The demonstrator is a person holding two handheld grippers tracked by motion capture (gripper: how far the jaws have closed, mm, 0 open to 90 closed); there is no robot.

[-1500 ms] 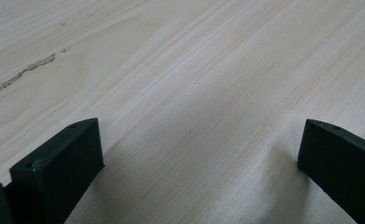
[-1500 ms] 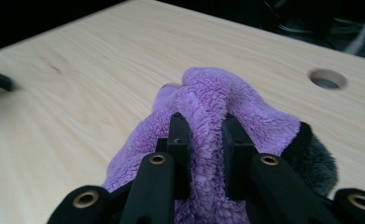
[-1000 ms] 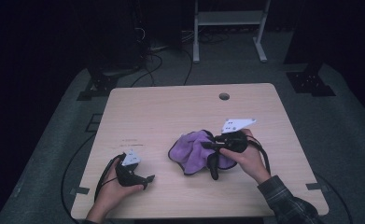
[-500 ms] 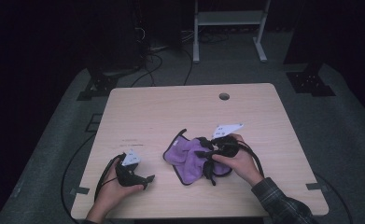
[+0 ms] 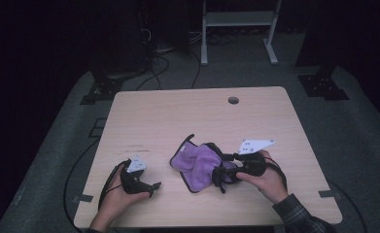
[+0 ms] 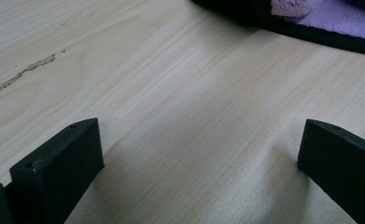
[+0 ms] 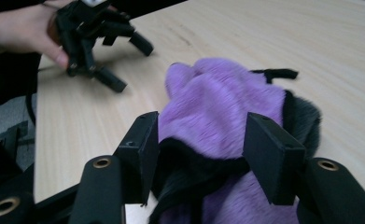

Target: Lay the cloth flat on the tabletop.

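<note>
A purple cloth [image 5: 197, 162] with black trim lies bunched near the table's front middle. My right gripper [image 5: 220, 177] reaches into it from the right, and its jaws hold a thick fold of the cloth [image 7: 222, 98] between them, black edge included. The right gripper [image 7: 201, 140] sits low over the tabletop. My left gripper [image 5: 152, 186] rests on the wood at the front left, open with nothing between its jaws [image 6: 199, 163]. A corner of the cloth [image 6: 329, 14] lies a short way ahead of it. The left gripper [image 7: 131, 65] also shows beyond the cloth in the right gripper view.
The light wooden table [image 5: 178, 116] has a round cable hole [image 5: 233, 100] near its far edge. A scratch mark [image 6: 21, 74] runs across the wood by the left gripper. A white metal frame [image 5: 236, 19] and cables stand on the dark floor behind.
My right gripper has moved left with the cloth, folding its right side over and bunching it. The left gripper has stayed in place.
</note>
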